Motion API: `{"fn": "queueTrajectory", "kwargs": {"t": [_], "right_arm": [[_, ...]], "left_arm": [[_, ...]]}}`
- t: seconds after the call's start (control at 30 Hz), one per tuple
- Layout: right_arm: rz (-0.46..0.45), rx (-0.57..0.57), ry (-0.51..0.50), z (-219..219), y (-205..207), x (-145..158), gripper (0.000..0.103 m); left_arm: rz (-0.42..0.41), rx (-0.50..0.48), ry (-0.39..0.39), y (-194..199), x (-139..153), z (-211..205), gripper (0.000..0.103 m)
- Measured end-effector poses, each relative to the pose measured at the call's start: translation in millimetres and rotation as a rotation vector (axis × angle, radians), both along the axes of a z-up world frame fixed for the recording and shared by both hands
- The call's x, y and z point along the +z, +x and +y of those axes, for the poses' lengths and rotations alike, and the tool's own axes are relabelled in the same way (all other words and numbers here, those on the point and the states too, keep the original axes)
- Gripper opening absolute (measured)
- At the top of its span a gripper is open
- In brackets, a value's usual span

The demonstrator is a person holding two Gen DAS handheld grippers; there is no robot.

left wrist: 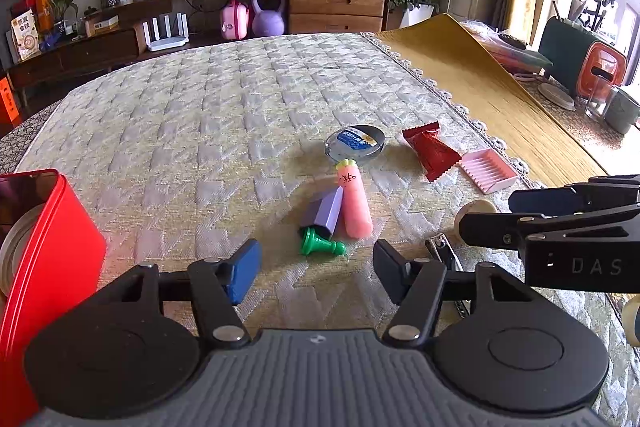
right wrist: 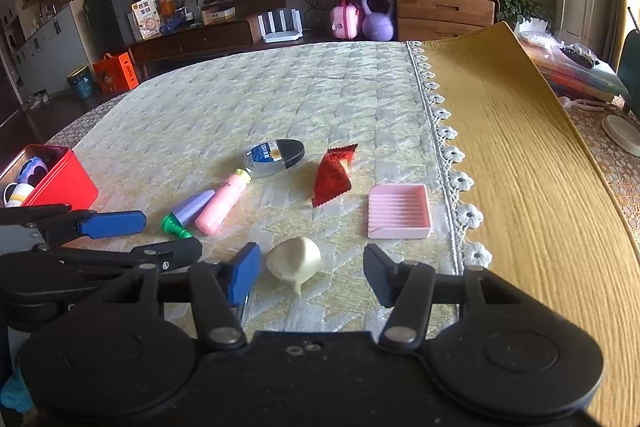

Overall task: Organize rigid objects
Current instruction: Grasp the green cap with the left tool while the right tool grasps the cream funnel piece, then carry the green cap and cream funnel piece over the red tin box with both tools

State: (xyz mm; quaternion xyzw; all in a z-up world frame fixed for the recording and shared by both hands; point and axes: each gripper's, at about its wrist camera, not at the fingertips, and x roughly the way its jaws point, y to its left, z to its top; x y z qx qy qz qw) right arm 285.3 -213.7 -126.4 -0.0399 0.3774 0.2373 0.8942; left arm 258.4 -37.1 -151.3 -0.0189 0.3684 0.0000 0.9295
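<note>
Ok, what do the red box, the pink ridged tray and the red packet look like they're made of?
Red box: likely painted metal tin, going by its thin rolled rim and glossy walls. Pink ridged tray: probably moulded plastic, matte, with crisp ribs and square walls. Red packet: looks like foil or plastic film, shiny and creased with crimped zigzag ends.

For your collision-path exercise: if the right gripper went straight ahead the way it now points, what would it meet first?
Most likely the cream garlic-shaped piece, lying just ahead between the open fingers of the right gripper, slightly left of centre. Depth is uncertain; the red packet lies farther on.
</note>
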Motion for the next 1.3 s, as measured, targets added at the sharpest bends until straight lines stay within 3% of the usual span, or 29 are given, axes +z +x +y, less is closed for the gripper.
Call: {"fn": "queueTrajectory", "kwargs": {"t": [0.37,0.43,0.53,0.8,1.3], "right_arm": [[0.016,0.014,0.032,7,5,-5,0.049],[0.015,0.014,0.039,6,4,-6,0.042],[0.024,0.000,0.043,6,3,-6,0.030],[0.015,-0.023,0.052,3,-7,0,0.030],[-0.021,0.017,0.054,13,-58,44,0.030]], "left_arm": [[-0.012,-0.032,-0.013,5,-2,0,0.031],[-0.012,-0.032,-0.007,5,-2,0,0.025],[-0.010,-0.028,-0.015,5,-2,0,0.025],[-0.008,-0.029,-0.028,-5,6,3,0.025],[0.014,-0.006,-0.109,-48,41,17,0.025]]}}
